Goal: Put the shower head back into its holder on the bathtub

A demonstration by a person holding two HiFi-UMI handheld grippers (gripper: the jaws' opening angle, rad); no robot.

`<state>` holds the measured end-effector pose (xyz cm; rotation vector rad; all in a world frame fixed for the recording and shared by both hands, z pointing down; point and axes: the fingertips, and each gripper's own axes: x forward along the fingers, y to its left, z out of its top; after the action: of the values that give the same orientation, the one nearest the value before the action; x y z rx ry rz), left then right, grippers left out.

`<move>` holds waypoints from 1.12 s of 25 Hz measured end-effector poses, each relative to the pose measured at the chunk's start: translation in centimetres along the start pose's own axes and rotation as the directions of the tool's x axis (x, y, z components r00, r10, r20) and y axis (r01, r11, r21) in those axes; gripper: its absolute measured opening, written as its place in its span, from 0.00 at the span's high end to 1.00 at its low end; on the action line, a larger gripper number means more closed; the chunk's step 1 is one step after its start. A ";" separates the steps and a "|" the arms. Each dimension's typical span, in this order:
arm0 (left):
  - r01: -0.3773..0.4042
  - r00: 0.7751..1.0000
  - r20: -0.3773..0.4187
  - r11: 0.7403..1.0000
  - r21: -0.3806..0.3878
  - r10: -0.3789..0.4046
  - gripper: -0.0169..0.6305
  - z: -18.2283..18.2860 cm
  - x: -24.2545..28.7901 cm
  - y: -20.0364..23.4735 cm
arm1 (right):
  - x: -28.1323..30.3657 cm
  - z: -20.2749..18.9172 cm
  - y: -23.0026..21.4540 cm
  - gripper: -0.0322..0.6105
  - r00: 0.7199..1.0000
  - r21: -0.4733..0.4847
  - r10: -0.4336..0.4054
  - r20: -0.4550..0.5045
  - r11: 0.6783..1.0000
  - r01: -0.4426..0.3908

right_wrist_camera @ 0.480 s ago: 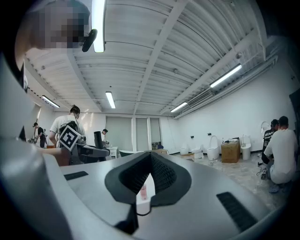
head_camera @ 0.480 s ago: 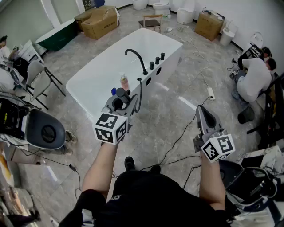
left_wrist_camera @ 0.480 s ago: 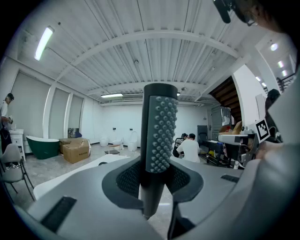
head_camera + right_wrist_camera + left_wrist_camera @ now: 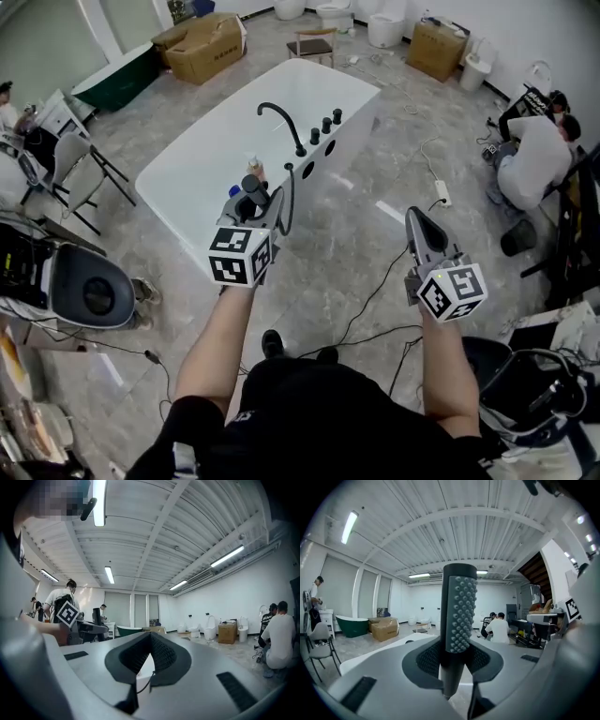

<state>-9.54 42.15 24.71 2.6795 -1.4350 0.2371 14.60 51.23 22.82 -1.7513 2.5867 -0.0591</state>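
My left gripper (image 4: pixel 251 208) is shut on the black shower head (image 4: pixel 253 187), which stands upright between the jaws just short of the white bathtub (image 4: pixel 216 141). Its hose (image 4: pixel 284 202) loops up to the tub's rim. In the left gripper view the shower head (image 4: pixel 459 616) shows its nubbed face, clamped between the pads (image 4: pixel 429 658). A black faucet (image 4: pixel 279 117) and three knobs (image 4: pixel 325 125) stand on the rim beyond. My right gripper (image 4: pixel 419 230) is shut and empty over the floor on the right; its jaws (image 4: pixel 150 641) meet in the right gripper view.
A pink bottle (image 4: pixel 253 165) stands on the tub's rim near the shower head. A cable and power strip (image 4: pixel 441 194) lie on the floor at the right, by a crouching person (image 4: pixel 539 155). Cardboard boxes (image 4: pixel 202 42), folding chairs (image 4: pixel 80 169) and toilets (image 4: pixel 386 28) surround the tub.
Both grippers have edged slightly forward toward the tub. The left one keeps its hold on the shower head.
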 end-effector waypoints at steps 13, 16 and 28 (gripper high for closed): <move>0.022 0.999 -0.026 1.000 -0.010 -0.022 0.78 -1.7 0.9 -5.0 | -5.2 -1.4 -3.9 0.93 1.000 0.137 -0.014 -0.011 0.990 0.015; 0.029 0.999 -0.021 0.999 -0.021 -0.030 0.78 -1.7 1.0 -5.2 | -5.2 -1.2 -4.1 0.93 1.000 0.141 -0.019 -0.012 0.990 0.020; -0.009 1.000 0.024 1.000 0.000 0.009 0.78 0.4 10.6 -0.8 | 3.4 -1.3 -9.6 0.93 0.997 0.125 0.002 -0.079 0.992 0.008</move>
<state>-3.06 33.82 26.19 2.6856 -1.4532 0.2058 22.26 44.57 24.51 -1.7437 2.5712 -0.2899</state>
